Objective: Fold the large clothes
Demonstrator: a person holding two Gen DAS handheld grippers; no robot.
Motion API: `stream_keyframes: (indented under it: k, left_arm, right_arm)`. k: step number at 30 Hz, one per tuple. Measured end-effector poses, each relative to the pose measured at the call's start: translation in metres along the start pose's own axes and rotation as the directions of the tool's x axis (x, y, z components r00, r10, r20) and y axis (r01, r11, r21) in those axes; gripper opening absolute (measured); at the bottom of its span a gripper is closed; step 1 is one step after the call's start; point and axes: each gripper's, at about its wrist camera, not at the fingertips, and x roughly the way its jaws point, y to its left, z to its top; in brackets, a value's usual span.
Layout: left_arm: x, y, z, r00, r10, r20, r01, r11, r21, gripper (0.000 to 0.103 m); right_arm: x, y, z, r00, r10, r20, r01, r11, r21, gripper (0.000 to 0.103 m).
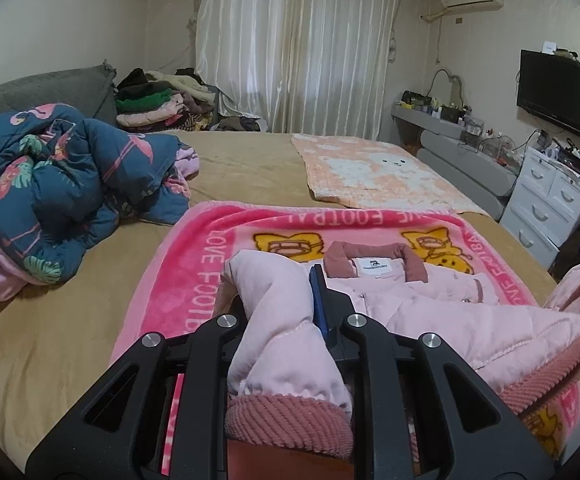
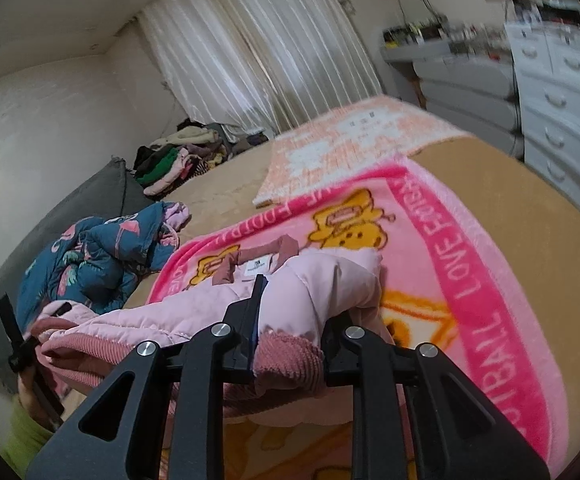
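Left wrist view: the left gripper [image 1: 280,304] has its fingers [image 1: 331,320] closed tight on a sleeve of the pink jacket [image 1: 429,320], with quilted cloth bunched between them and the ribbed dusty-pink cuff [image 1: 290,424] hanging just below the camera. Only the right-hand finger shows clearly; the other is hidden under the cloth. Beyond the fingers the jacket lies on the pink blanket [image 1: 194,280], its collar [image 1: 373,260] and white label toward the far side. The blanket, printed with yellow cartoon figures and the words LOVE FOOTBALL, is spread on the tan bed [image 1: 70,320].

From the right wrist view, the right gripper [image 2: 290,304] is likewise clamped on the jacket's other sleeve, its cuff [image 2: 286,360] squeezed between the black fingers [image 2: 246,320]. The jacket [image 2: 178,316] stretches away to the left, where the other gripper [image 2: 26,352] holds its far end above the blanket [image 2: 469,280].

Farther out on the bed [image 2: 549,220] lie a crumpled blue flamingo-print quilt [image 1: 58,184] to the left and a peach patterned blanket [image 1: 369,168] behind. A pile of clothes [image 1: 158,100] sits at the far corner by the pale curtain [image 1: 297,40]. White drawers [image 1: 549,200] stand to the right, with a television [image 1: 557,92] on the wall above them.
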Motion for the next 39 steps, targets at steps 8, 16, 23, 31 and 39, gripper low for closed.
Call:
stream_keyframes:
  k: [8,16,23,31,39]
  left_arm:
    - [0.039,0.007,0.004,0.999,0.018,-0.032,-0.018,1.0,-0.017,0.014]
    - [0.073,0.011,0.005,0.997,0.028,-0.07,-0.03,0.999,-0.028,0.014]
    - [0.099,0.009,0.001,0.995,0.031,-0.098,-0.032,0.999,-0.011,0.015]
    - [0.119,0.007,-0.004,0.993,0.03,-0.113,-0.031,0.999,-0.008,0.033]
    - [0.1,-0.004,0.0,0.998,0.0,-0.066,0.001,1.0,0.015,0.068]
  right_arm:
    - [0.028,-0.017,0.017,0.998,0.031,-0.059,-0.027,0.997,0.067,0.025]
    - [0.039,-0.023,0.028,0.991,0.13,-0.018,-0.127,0.983,0.135,0.061]
    - [0.037,-0.009,0.032,0.997,0.008,0.08,-0.006,1.0,-0.019,0.088]
    - [0.097,-0.005,-0.007,0.977,-0.211,-0.009,0.202,0.946,-0.252,0.096]
    - [0.145,-0.015,-0.048,0.941,-0.331,-0.065,0.29,0.891,-0.348,0.096]
